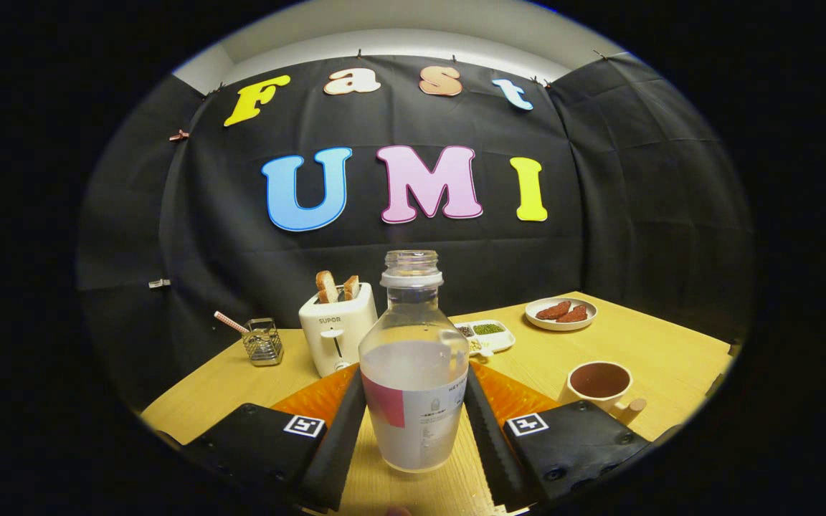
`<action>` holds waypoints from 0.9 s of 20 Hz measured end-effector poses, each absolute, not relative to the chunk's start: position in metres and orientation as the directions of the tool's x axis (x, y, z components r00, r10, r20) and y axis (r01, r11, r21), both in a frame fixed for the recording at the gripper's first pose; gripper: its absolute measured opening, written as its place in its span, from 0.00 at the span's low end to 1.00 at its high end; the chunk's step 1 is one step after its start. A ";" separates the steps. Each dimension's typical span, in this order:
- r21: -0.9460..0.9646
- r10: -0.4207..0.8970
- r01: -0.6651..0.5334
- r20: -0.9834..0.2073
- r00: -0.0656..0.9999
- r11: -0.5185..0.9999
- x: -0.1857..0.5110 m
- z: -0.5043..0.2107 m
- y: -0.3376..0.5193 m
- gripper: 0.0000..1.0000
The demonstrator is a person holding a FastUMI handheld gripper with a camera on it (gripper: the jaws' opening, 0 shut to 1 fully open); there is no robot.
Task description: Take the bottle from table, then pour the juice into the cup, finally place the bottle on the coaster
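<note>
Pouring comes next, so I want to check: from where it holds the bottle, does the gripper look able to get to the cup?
Probably yes. The gripper has both fingers on the bottle, and the cup stands just beyond the right finger with bare table between.

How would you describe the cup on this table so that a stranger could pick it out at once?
Start at the wooden table. Beyond the gripper, whose fingers press on a clear bottle, and off to one side, stands the cup, nearer than the plate. Unlike the plate, it is deep, dark inside, with a stubby handle.
</note>
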State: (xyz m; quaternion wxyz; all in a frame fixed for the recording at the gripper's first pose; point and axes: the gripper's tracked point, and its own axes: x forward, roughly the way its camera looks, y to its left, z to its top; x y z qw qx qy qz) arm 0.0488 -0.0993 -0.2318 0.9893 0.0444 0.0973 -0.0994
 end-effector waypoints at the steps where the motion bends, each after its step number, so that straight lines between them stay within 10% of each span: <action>1: 0.097 -0.179 0.202 -0.204 0.962 0.975 0.047 -0.226 -0.099 0.77; 18: 0.631 -0.107 0.302 -0.329 0.938 0.715 0.032 -0.219 -0.139 0.76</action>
